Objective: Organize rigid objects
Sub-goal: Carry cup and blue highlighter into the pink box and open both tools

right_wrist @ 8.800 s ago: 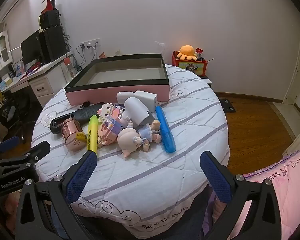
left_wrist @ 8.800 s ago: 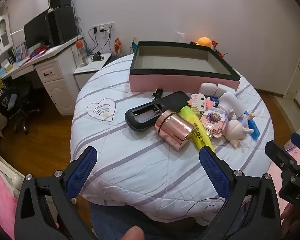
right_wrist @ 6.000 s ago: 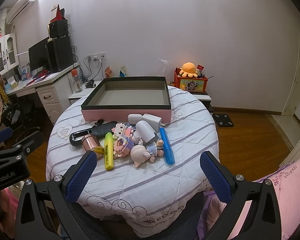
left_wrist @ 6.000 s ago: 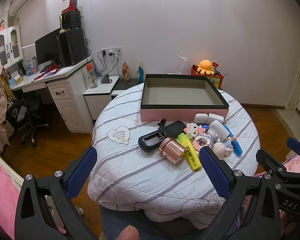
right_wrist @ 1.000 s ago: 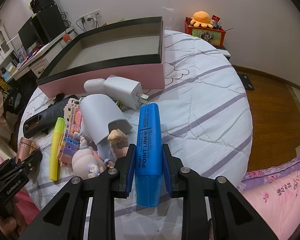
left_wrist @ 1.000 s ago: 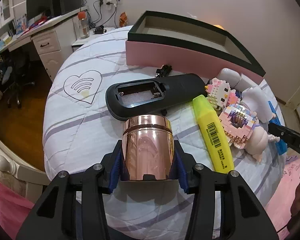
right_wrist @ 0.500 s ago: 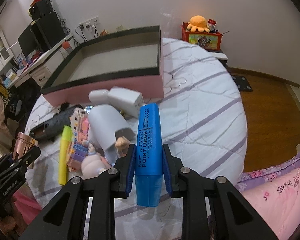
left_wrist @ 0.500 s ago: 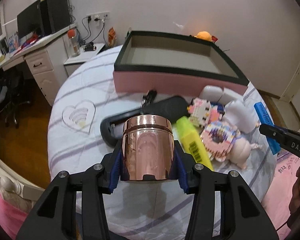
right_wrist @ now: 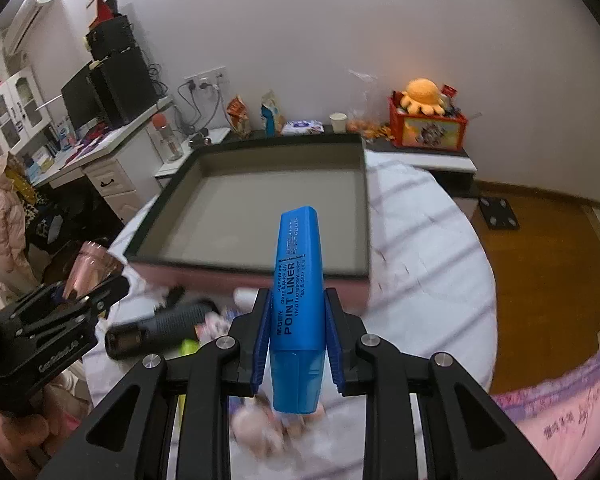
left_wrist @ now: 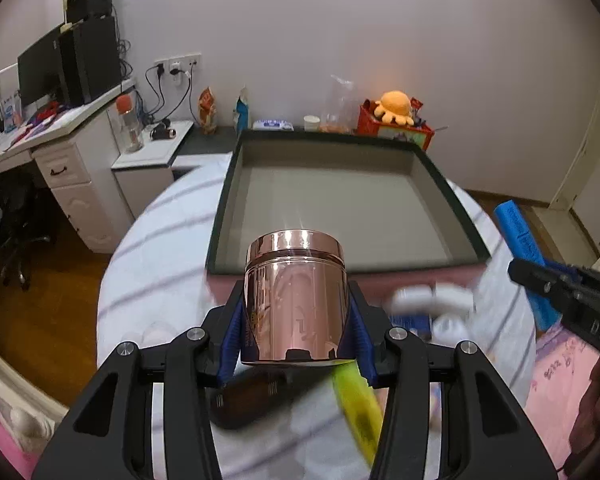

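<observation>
White walls and a wooden floor sit around a round counter (right_wrist: 440,240) with a striped white cover. Near the far edge of the counter sits a big flat box (left_wrist: 466,220) with pink sides, a dark rim and a grey floor with nothing in it. The left hand-held gripper (left_wrist: 296,332) is closed on a shiny pink-gold jar (left_wrist: 296,300), and holds it up in the air over the near edge of the box. The right hand-held gripper (right_wrist: 296,340) is closed on a blue marker (right_wrist: 298,292), also up in the air, in front of the near side of the box. The jar is round, smooth and hard like metal, so I think it could slip out of the blue pads if the squeeze is weak. If it lands on its side it could roll, because it is round. The marker is flat-sided plastic, and it is held near its back end, so it could tip down. The two hand-held grippers are near each other, so they could bump if both go to the same spot in the box. Down on the counter by its near edge lie a yellow marker (left_wrist: 358,412), a black remote (right_wrist: 160,330) and some small toys, all blurry. A low swing could knock them off the edge.
</observation>
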Available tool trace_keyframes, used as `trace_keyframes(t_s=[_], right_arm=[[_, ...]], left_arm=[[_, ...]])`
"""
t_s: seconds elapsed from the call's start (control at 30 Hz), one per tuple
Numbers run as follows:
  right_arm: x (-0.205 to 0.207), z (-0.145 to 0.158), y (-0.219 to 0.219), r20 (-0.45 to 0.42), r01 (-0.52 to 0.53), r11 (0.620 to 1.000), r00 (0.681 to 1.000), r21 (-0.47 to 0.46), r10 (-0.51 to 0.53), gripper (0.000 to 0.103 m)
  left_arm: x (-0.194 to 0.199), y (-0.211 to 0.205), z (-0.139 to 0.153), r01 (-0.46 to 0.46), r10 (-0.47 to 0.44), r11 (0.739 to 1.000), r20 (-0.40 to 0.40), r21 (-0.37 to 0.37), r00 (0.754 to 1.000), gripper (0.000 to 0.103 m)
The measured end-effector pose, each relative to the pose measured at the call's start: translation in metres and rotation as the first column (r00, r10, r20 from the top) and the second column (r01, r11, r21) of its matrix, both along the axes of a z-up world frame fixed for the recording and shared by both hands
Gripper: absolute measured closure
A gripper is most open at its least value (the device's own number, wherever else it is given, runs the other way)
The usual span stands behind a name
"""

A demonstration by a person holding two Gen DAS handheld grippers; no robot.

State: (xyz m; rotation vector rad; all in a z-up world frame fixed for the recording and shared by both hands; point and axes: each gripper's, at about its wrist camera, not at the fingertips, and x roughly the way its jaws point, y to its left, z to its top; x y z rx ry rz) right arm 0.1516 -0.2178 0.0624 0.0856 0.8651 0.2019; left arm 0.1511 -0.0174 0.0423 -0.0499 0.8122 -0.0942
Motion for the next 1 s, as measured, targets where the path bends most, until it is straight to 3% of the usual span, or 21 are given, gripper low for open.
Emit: trace_keyframes(t_s=[0.3, 0.53, 0.9, 0.97, 1.0], right_arm=[[0.071, -0.004, 0.022, -0.017, -0.051, 0.999, 0.999, 0.003, 0.051, 0.078], [0.122, -0.028, 0.028, -0.081, -0.051, 0.999, 0.995, -0.006, 0.050, 0.078], [0.158, -0.071, 0.026, -0.220, -0.049, 0.998, 0.975, -0.039, 0.039, 0.077], [0.161, -0.076, 0.027, -0.241, -0.048, 0.998, 0.970, -0.050, 0.035, 0.077], [0.161, -0.079, 0.026, -0.247, -0.044, 0.998, 0.969, -0.053, 0.030, 0.077]], left_arm=[[0.090, 0.001, 0.006, 0.006, -0.006, 1.000, -0.011, -0.007, 1.000, 0.056], [0.152, -0.012, -0.024, 0.035, -0.036, 0.999, -0.114, -0.008, 0.993, 0.056], [0.178, -0.028, -0.063, 0.054, -0.046, 0.998, -0.257, 0.025, 0.965, 0.055], [0.179, -0.029, -0.065, 0.048, -0.033, 0.998, -0.275, 0.045, 0.961, 0.050], [0.177, -0.029, -0.064, 0.044, -0.031, 0.998, -0.271, 0.042, 0.962, 0.039]])
